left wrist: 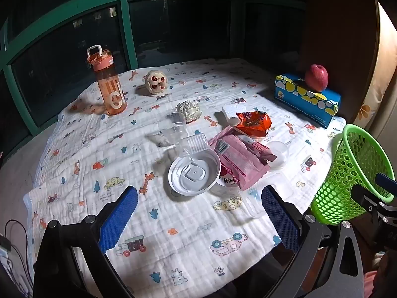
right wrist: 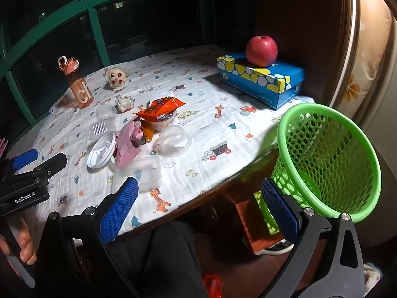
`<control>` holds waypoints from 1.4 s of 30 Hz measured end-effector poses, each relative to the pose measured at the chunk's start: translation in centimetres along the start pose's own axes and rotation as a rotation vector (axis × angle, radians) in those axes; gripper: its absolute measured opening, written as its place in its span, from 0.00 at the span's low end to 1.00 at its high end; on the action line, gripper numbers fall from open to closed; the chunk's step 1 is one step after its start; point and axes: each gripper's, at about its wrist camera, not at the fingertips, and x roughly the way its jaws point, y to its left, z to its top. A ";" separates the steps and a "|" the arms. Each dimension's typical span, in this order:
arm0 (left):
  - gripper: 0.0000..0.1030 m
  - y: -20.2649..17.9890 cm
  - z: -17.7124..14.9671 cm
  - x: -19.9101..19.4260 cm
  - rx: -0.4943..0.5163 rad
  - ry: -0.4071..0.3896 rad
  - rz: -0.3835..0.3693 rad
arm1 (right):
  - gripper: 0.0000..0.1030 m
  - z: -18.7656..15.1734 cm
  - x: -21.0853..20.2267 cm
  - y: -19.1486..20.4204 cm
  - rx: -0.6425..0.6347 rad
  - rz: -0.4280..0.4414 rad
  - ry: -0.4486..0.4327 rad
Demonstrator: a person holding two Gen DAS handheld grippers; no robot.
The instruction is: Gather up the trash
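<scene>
1. Basket: green mesh.
2. Cloth: white, cartoon cars and giraffes.
3. Box: blue, yellow-white spots.
4. Apple: red.
5. Bottle: orange.
6. Wrapper: orange.
7. Packet: pink.

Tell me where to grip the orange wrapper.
Take the orange wrapper by its raised crumpled top edge, from above with the left hand-held gripper, which is open. It sits puffed up on a white block, so its ridge stands free.
</scene>
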 end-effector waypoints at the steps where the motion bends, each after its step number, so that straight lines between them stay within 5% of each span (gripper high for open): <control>1: 0.94 0.0 0.0 0.0 -0.001 -0.001 -0.002 | 0.95 0.0 0.0 0.0 -0.002 -0.001 0.000; 42: 0.94 -0.9 -0.3 0.1 -0.002 0.010 -0.008 | 0.95 0.0 0.1 0.1 0.001 -0.004 0.003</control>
